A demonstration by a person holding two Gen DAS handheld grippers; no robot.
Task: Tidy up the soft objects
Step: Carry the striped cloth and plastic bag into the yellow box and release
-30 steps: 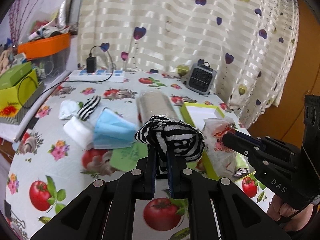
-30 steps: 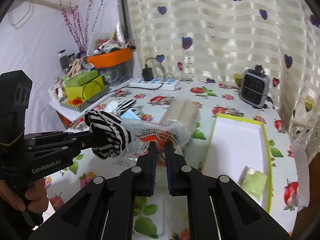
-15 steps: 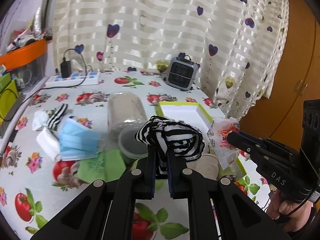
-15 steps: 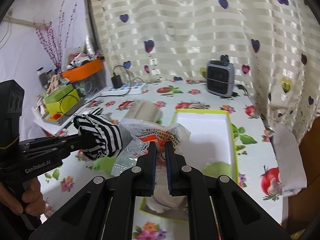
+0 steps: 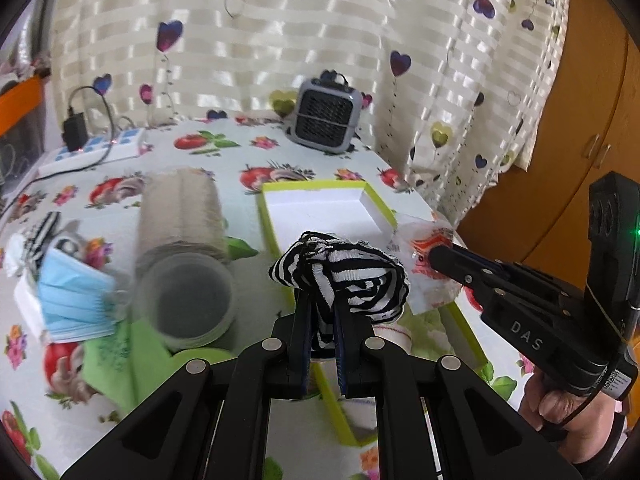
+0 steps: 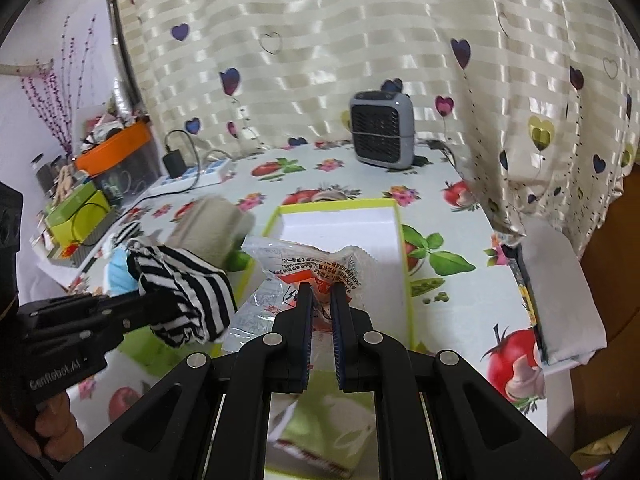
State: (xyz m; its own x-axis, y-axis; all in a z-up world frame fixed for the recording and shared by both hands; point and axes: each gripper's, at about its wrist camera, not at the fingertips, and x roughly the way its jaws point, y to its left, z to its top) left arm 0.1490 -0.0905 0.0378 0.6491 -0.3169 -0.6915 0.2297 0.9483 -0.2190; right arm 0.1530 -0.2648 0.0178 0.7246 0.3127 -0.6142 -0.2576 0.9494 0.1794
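The striped sock [image 5: 344, 276] is up in the air — black and white, bunched into a ball, pinched between the fingers of the left gripper [image 5: 323, 320] and held above the near end of the lime-rimmed box [image 5: 320, 192]. Right alongside it, the right gripper [image 6: 320, 300] is clenched on a crinkly plastic packet [image 6: 312, 260] with red print, and in the left wrist view that packet sits just beside the sock, over the box's right rim. The box itself lies open on the worktop [image 6: 460, 248], white inside, with a pale green item [image 6: 332, 428] resting at its near end under the right gripper. Out to the left of the box there is a roll of beige fabric [image 5: 180, 208] lying on its side, a round clear container [image 5: 188, 300] just in front of it, and a stack of blue face masks [image 5: 72, 296] beside that, with a green sheet [image 5: 124, 356] underneath. A second striped sock [image 5: 44, 232] lies further left near the edge. At the back of the worktop stand a small grey fan heater [image 6: 380, 132] and a white power strip [image 5: 96, 152] with a black charger plugged in — heart-print curtain [image 6: 340, 40] behind it all.
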